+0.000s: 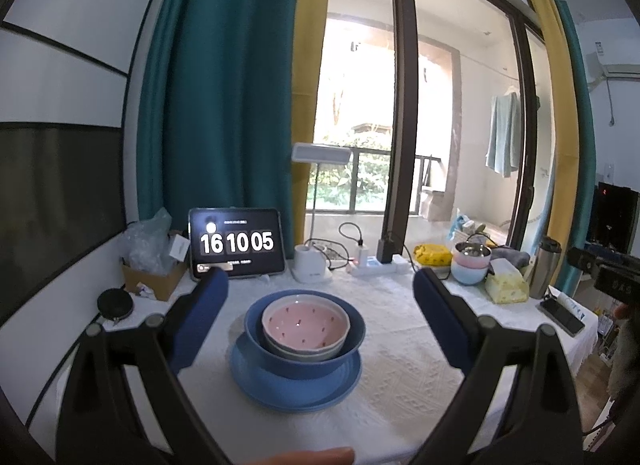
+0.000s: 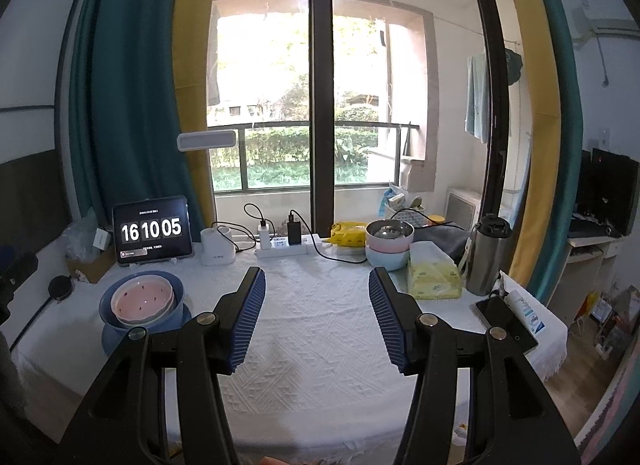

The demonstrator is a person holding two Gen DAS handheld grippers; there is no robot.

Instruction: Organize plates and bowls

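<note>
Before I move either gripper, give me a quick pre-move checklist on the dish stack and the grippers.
1. Left gripper open, holding nothing: ok.
2. Right gripper open, holding nothing: ok.
3. Pink bowl nested in the blue bowl: ok, though it looks slightly tilted.
4. Blue bowl seated on the blue plate: ok.
5. Stack lined up between the left fingers: ok, both stand apart from it.
6. Second bowl stack by the tissue pack free to grasp: cannot tell, they look close together.
</note>
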